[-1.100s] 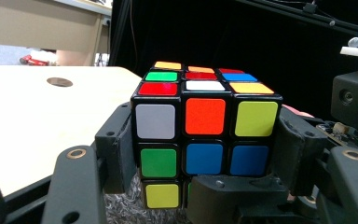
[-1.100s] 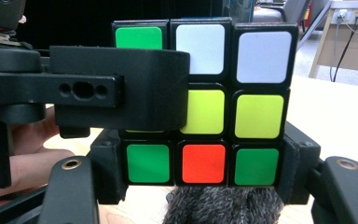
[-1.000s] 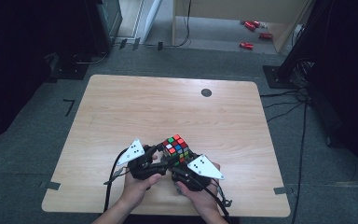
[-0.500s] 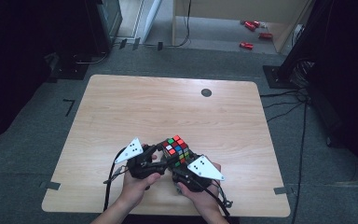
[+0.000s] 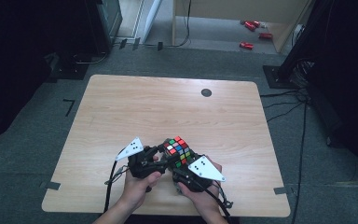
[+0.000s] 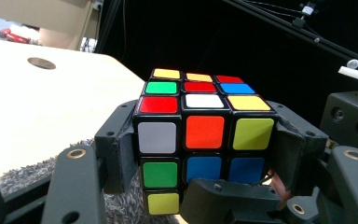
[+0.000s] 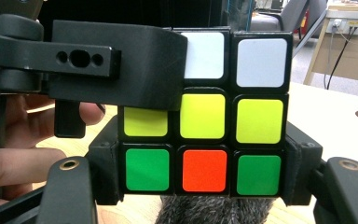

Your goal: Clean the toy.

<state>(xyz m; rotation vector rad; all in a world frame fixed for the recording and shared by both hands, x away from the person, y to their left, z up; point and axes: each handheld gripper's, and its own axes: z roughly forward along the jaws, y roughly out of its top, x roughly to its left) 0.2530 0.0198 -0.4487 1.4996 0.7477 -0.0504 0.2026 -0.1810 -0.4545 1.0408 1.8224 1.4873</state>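
A scrambled Rubik's cube (image 5: pixel 177 150) is held just above the wooden table (image 5: pixel 168 107), near its front edge. My left gripper (image 5: pixel 164 155) comes at it from the left and my right gripper (image 5: pixel 182 163) from the front right. In the left gripper view both black jaws press the cube (image 6: pixel 204 135) on its two sides, so the left gripper (image 6: pixel 204 154) is shut on it. In the right gripper view the cube's (image 7: pixel 233 116) bottom layer sits clamped between the jaws of the right gripper (image 7: pixel 203 172). A jaw of the left gripper covers the cube's upper left corner there.
A dark round grommet hole (image 5: pixel 206 92) sits in the table's far right part. Beyond the table are a wooden cabinet (image 5: pixel 242 9), red items on the floor (image 5: pixel 247 45) and a black stand with cables (image 5: pixel 279 74). Grey fuzzy material (image 7: pixel 214 210) lies under the cube.
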